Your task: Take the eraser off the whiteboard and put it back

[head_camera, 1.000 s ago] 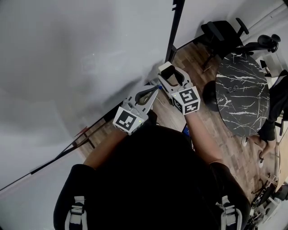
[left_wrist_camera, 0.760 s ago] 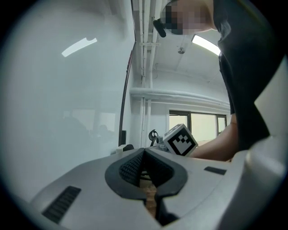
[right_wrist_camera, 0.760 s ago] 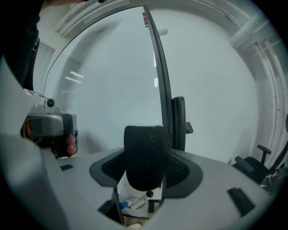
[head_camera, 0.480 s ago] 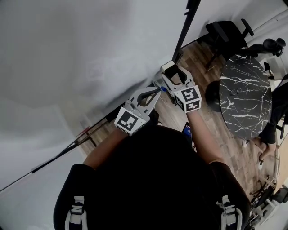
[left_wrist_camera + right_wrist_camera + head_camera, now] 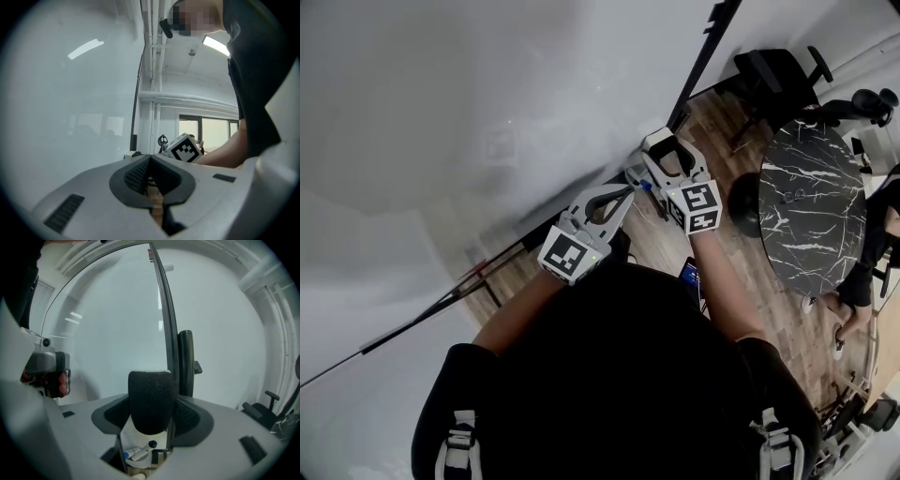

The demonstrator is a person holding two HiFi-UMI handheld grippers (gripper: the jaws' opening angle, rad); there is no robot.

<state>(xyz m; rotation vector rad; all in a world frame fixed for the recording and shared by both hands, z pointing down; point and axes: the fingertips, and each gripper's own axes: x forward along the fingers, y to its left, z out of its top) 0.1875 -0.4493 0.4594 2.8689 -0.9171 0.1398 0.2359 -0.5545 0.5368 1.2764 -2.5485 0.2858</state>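
Observation:
The eraser (image 5: pixel 150 404), black felt on a white body, stands upright between the pads of my right gripper (image 5: pixel 152 398). Its jaws have just been opening, though I see no gap on either side of the felt. In the head view the right gripper (image 5: pixel 664 142) holds the eraser (image 5: pixel 656 141) at the lower edge of the whiteboard (image 5: pixel 487 112), above the markers (image 5: pixel 133 454) in the tray. My left gripper (image 5: pixel 628 190) hangs just left of it, shut and empty, its pads meeting at the tip (image 5: pixel 150 159).
A black frame post (image 5: pixel 698 56) ends the board on the right. Behind it stand an office chair (image 5: pixel 778 75) and a round black marble table (image 5: pixel 811 202) on wooden floor. A person sits beyond that table (image 5: pixel 872 253).
The right gripper with the eraser has sunk slightly toward the board's lower edge. The left gripper has stayed in place.

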